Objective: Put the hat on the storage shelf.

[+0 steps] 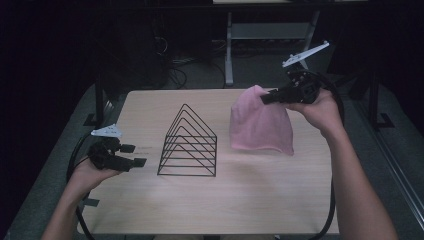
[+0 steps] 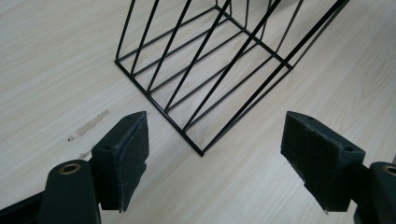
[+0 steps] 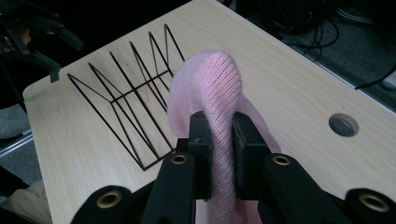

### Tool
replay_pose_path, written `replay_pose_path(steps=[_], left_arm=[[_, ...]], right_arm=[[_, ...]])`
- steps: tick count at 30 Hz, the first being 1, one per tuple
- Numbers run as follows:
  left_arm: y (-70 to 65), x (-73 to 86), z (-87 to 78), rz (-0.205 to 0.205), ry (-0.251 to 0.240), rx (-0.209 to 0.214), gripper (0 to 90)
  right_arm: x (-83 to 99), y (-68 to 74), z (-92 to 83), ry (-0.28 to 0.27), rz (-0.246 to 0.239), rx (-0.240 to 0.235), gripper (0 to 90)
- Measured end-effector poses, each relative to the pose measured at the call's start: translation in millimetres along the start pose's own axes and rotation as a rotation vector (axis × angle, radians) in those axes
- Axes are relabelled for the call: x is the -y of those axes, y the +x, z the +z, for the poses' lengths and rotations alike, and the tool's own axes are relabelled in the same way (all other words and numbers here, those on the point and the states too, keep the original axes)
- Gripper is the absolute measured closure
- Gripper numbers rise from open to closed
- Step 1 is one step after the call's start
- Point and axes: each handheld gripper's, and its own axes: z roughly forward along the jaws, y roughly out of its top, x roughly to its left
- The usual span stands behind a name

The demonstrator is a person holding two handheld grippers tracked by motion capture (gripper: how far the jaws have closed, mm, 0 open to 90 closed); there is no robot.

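2 jaws of right gripper (image 3: 219,140) clamped on pink knit hat (image 1: 260,122) — lifted by its top above table (image 1: 225,210). Left gripper (image 2: 215,158) spread wide, grasping nothing — just beside black wire rack (image 1: 189,142).

Each black hand-held gripper (image 1: 131,155) has brass-ringed screw holes, dark padded jaws, a grey three-cornered plate and black cable.

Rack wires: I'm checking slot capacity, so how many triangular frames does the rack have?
5, as best I can count. The rack stands mid-table, its triangles lined up front to back; the high view blurs the rear ones together, but the right gripper view shows five peaks.
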Motion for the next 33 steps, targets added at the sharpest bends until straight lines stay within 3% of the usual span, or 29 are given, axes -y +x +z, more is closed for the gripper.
replay_pose_path(steps=[16, 33], left_arm=[[-2.0, -15.5, -7.6, 0.028, -0.009, 0.015, 23.7], [-5.0, -30.2, -15.9, 0.064, -0.009, 0.013, 23.7]], right_arm=[[-54.6, 38.8, 0.4, -0.030, -0.105, -0.043, 79.6], [-94.5, 68.2, -2.4, -0.074, -0.192, -0.084, 79.6]])
